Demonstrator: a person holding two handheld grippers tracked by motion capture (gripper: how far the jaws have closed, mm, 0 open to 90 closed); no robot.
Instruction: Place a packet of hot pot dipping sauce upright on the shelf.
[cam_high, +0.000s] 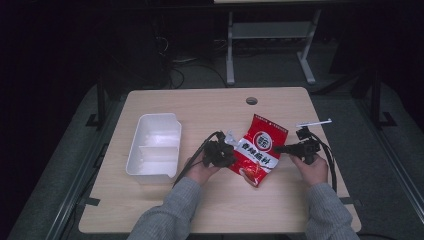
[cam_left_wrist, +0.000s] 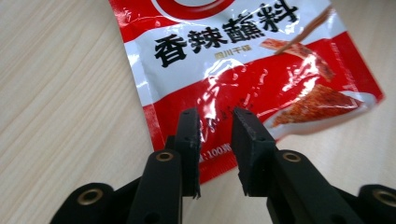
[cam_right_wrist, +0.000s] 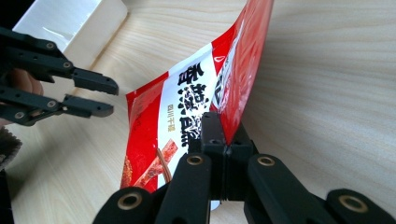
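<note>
A red and white seasoning packet (cam_high: 261, 146) with black Chinese print lies at the middle of the wooden table (cam_high: 210, 210). My right gripper (cam_high: 278, 148) holds it by its right edge. In the right gripper view the jaws (cam_right_wrist: 224, 128) are shut on that edge, and the packet (cam_right_wrist: 187, 107) curves up off the wood. My left gripper (cam_high: 233, 151) is at the packet's left side. Its jaws (cam_left_wrist: 215, 116) stand open just over the packet's (cam_left_wrist: 243, 60) lower edge. From the right gripper view the left gripper (cam_right_wrist: 111, 97) also looks open, a little apart from the packet.
A white two-compartment bin (cam_high: 155, 147) stands left of the hands, its corner (cam_right_wrist: 70, 28) in the right gripper view. A cable hole (cam_high: 251, 100) is at the table's far side. A small light bar (cam_high: 314, 122) lies near the right edge.
</note>
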